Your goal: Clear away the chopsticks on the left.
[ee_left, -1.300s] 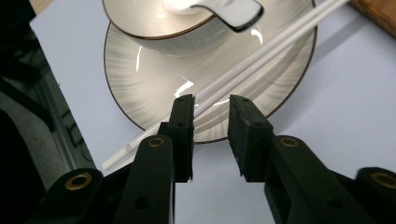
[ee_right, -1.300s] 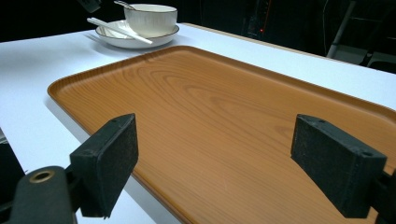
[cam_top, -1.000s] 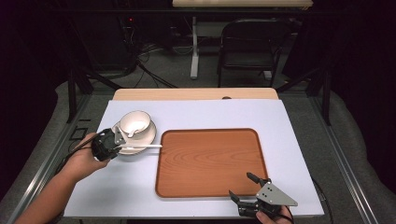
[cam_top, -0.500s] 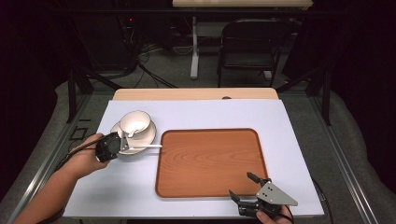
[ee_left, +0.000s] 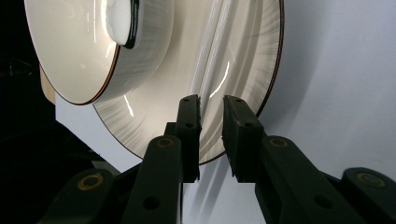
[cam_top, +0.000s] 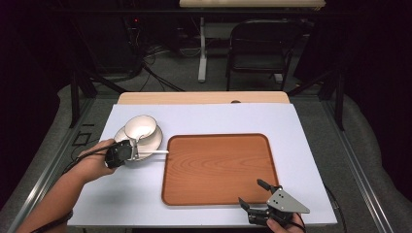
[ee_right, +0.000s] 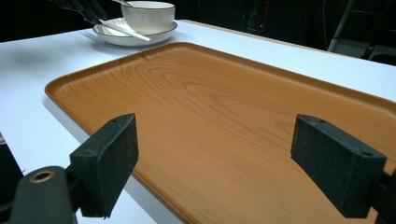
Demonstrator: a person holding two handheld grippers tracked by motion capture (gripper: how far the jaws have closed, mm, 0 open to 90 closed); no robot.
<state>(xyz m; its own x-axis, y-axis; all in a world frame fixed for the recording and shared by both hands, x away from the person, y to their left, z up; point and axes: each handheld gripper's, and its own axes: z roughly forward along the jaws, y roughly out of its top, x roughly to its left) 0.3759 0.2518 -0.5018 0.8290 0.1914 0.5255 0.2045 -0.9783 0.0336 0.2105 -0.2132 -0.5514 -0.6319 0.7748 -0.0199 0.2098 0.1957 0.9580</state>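
Left gripper (cam_top: 130, 151) has shifted slightly since the earlier frame, settling at the near edge of the plate (cam_top: 154, 141), center-left of the high view; its jaws have just been closing. Left gripper view: the two black jaws straddle the plate rim (ee_left: 243, 93) in mid-frame with a narrow gap between them. Through that gap runs a thin white handle, the spoon (ee_left: 210, 60). Cannot tell whether the pads are pressing on it yet, so no confirmed grasp.

Bowl (cam_top: 141, 127) sits on the plate, upper left of the left gripper view, white with a dark rim line. Spoon handle (cam_top: 154, 152) sticks out rightward off the plate toward the tray's left edge in the high view.

Wooden tray (cam_top: 218, 167) lies at frame center on the white table cover (cam_top: 291, 126).

Right gripper (cam_top: 256, 198) rests at lower right of the high view, just beside the tray's near right corner, grey plate on top. Its jaws are spread wide in the right gripper view, with tray surface between them and nothing gripped.

No readable brands, labels or writing on anything.
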